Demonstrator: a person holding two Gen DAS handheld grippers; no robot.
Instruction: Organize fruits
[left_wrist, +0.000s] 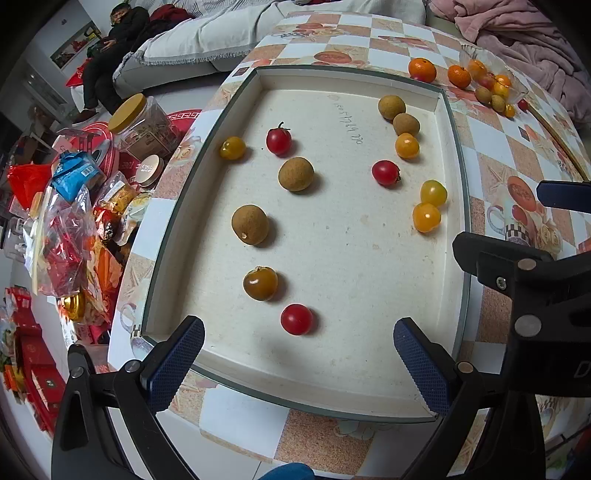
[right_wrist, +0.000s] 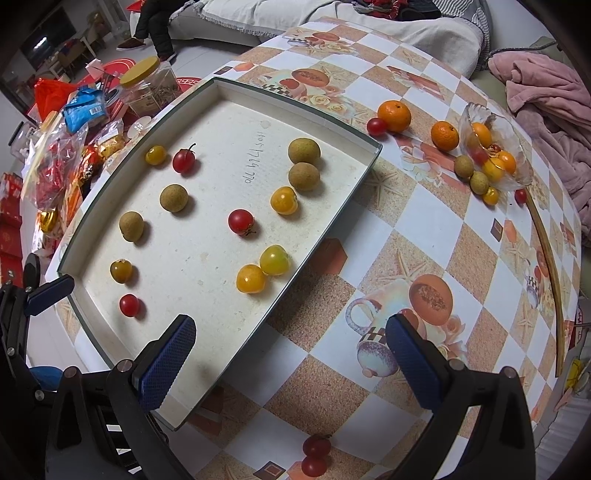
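A shallow white tray lies on the checkered table. In it lie red cherry tomatoes, yellow tomatoes and brown longans, spread in two loose rows. My left gripper is open and empty over the tray's near edge. My right gripper is open and empty, straddling the tray's near right corner; it also shows in the left wrist view.
Two mandarins and a glass bowl with mixed small fruit sit at the far right of the table. Two red tomatoes lie near the table's front edge. Snack bags and a jar crowd the left.
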